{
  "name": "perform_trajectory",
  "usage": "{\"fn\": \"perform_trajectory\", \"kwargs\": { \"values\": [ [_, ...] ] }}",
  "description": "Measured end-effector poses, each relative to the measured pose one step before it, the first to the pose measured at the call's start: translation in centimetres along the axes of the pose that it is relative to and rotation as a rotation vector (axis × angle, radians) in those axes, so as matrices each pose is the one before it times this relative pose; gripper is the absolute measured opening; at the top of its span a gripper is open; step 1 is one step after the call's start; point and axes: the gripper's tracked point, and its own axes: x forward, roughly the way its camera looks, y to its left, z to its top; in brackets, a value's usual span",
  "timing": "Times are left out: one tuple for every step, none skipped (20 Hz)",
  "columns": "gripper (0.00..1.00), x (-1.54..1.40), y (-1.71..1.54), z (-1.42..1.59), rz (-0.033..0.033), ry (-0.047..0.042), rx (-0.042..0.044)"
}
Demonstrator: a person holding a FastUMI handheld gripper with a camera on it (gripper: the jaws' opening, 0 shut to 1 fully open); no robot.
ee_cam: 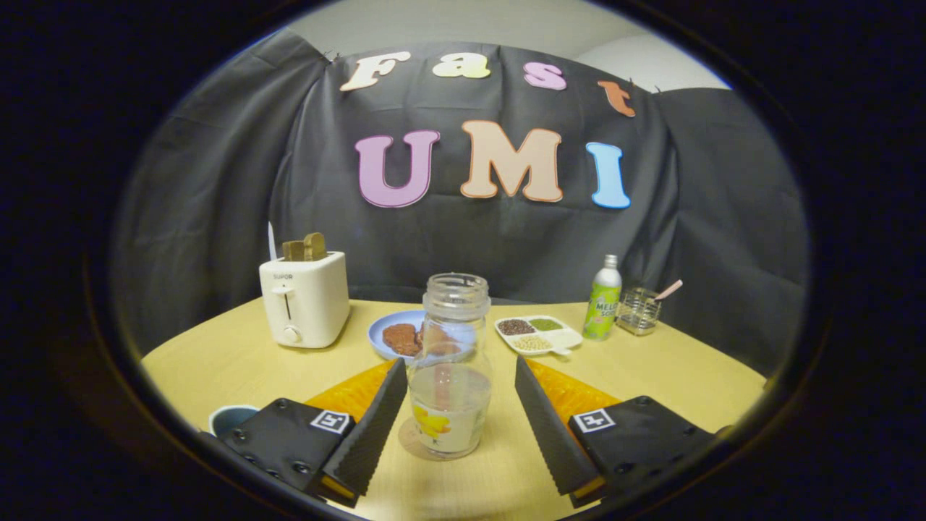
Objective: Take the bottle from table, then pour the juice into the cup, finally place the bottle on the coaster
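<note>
The gripper [456, 427] has its fingers [380, 416] spread wide, and they hold nothing. The bottle [450, 365] stands upright right between them. It looks close to the left finger and a little farther from the right one, but I cannot tell if the left one touches it. The bottle is clear glass with no lid on top, and some pale juice sits in its lower part. It stands on a round coaster [409, 443] on the yellow worktop [651, 362]. The fingers point forward and sit low, near the worktop. A blue cup [230, 418] peeks out just beside the left finger. Beyond the bottle lies a blue plate [387, 329] with something brown on it. Next to that is a white tray [539, 334] with three kinds of beans. To the left stands a white toaster [304, 298] with toast sticking up. To the right, far back, stand a green drink bottle [602, 300] and a small wire basket [639, 311] with a spoon in it.
</note>
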Motion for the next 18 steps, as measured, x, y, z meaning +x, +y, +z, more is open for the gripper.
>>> {"fn": "perform_trajectory", "kwargs": {
  "values": [
    [0.95,-0.625,-0.243,0.218,-0.00732,-0.00508,-0.00951],
    [0.95,-0.664,-0.057,0.279,0.00081,-0.00490,-0.00364],
    [0.95,-0.610,-0.025,0.184,-0.00119,-0.00025,-0.00071],
    [0.95,-0.603,-0.239,0.186,-0.00302,-0.00201,-0.00312],
    [0.95,-0.541,-0.193,0.256,-0.00425,-0.00422,-0.00427],
    [0.95,-0.559,-0.323,0.267,-0.00648,-0.00341,-0.00219],
    [0.95,-0.453,-0.337,0.482,-0.00484,-0.00142,0.00273],
    [0.95,-0.570,-0.164,0.109,-0.00143,0.00082,0.00613],
    [0.95,-0.574,-0.147,0.110,-0.00104,0.00113,0.00326],
    [0.95,-0.586,-0.304,0.146,-0.00440,-0.00007,-0.00090],
    [0.95,-0.664,-0.392,0.086,-0.00687,-0.00278,-0.00219],
    [0.95,-0.642,-0.333,0.050,-0.00775,-0.00017,-0.00414],
    [0.95,-0.641,-0.170,0.009,-0.00386,-0.00143,-0.00594],
    [0.95,-0.651,-0.216,-0.018,-0.00577,-0.00235,-0.00529],
    [0.95,-0.577,-0.494,-0.145,-0.01158,0.00009,-0.00586],
    [0.95,-0.477,-0.475,0.041,-0.01530,-0.00475,-0.00317],
    [0.95,-0.420,-0.511,0.118,-0.00981,-0.00550,0.00067],
    [0.95,-0.271,-0.296,0.137,-0.00527,-0.00384,0.00454]
  ]
}}
